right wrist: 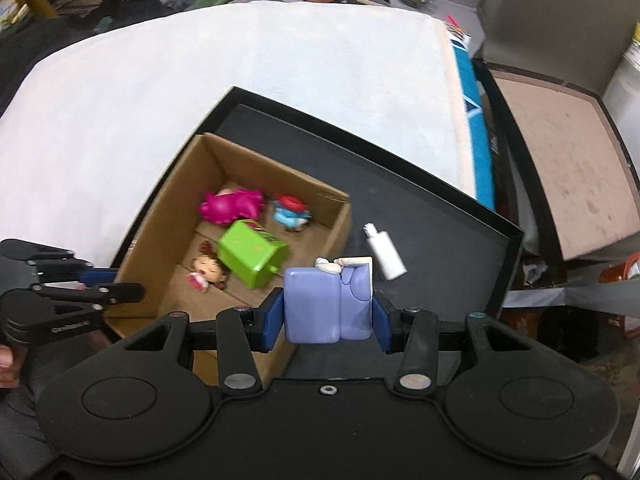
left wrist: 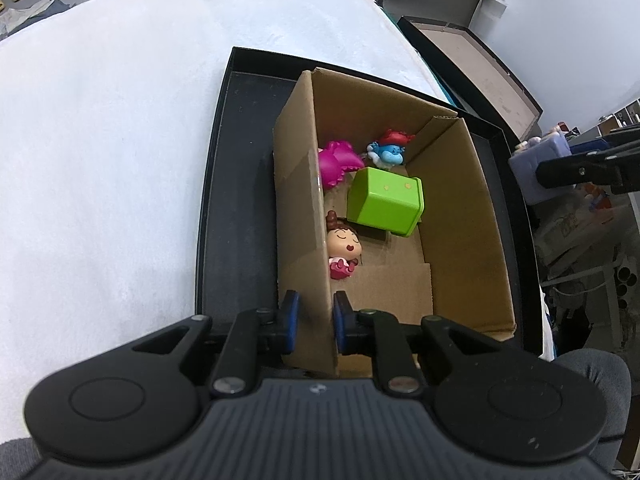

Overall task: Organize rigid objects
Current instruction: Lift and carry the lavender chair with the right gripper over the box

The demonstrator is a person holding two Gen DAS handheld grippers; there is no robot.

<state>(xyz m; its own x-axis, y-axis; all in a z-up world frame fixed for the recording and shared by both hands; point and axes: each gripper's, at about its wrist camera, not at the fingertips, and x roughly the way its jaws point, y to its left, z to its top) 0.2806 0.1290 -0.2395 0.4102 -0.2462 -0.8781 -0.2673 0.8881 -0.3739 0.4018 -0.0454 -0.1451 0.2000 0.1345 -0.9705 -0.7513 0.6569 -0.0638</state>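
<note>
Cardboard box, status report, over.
Left gripper shut on cardboard box wall. Right gripper holds purple toy above tray. Nothing blocking the box.

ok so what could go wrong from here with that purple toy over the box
1. The right gripper holds the purple block toy by its sides only; a small white piece on top could catch or shift.
2. The cardboard box already holds the green cube and three figures, so a drop may land on them and tip.
3. The left gripper pinches one box wall; if it slips, the box could slide in the black tray.
</note>
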